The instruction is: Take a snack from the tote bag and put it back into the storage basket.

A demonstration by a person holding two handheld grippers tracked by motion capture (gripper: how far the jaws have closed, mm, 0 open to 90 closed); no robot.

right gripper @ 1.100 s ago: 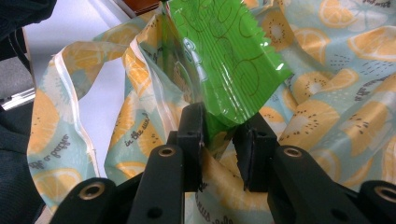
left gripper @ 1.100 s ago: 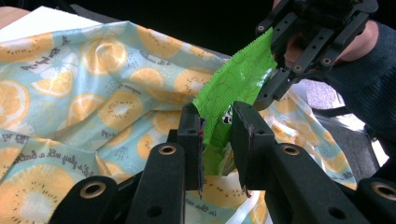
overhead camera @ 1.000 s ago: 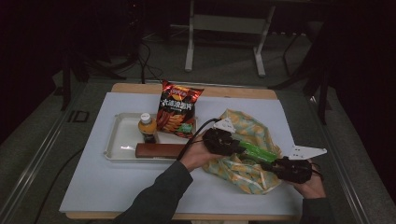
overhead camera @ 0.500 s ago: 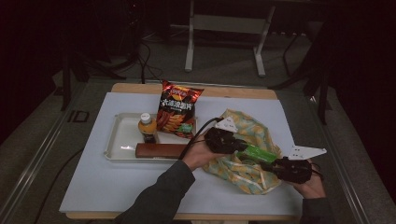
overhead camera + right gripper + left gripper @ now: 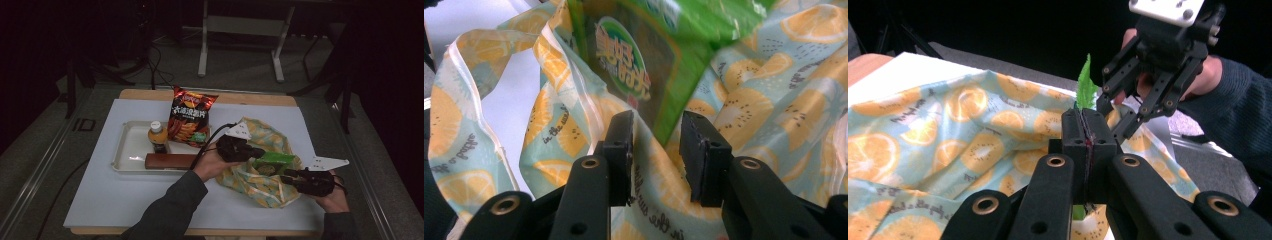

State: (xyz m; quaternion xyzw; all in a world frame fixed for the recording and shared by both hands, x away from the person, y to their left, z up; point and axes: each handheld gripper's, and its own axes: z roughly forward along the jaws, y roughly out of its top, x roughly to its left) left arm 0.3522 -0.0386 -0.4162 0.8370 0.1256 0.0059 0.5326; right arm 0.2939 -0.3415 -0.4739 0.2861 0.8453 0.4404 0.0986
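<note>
A green snack packet (image 5: 272, 162) sticks out of the mouth of a fabric bag printed with orange slices (image 5: 260, 187), right of the table's middle. My left gripper (image 5: 257, 152) has just been closing and is shut on the packet's edge; a green sliver (image 5: 1087, 85) pokes up past its jaws (image 5: 1087, 135). My right gripper (image 5: 287, 176) faces it from the right. Its jaws (image 5: 656, 145) have just been opening and stand apart, with the bag's rim (image 5: 749, 115) and the packet's corner (image 5: 634, 65) between them, unpressed.
A white tray (image 5: 125, 150) at the left holds an orange-capped bottle (image 5: 157, 136) and a brown bar (image 5: 170, 161). A red chip bag (image 5: 190, 115) leans on the tray's far right corner. A white mat covers the table; dark floor and stands lie beyond.
My left gripper has rolled so that its grey plate now faces up, and it sits slightly closer to the packet. The right hand has kept its place.
</note>
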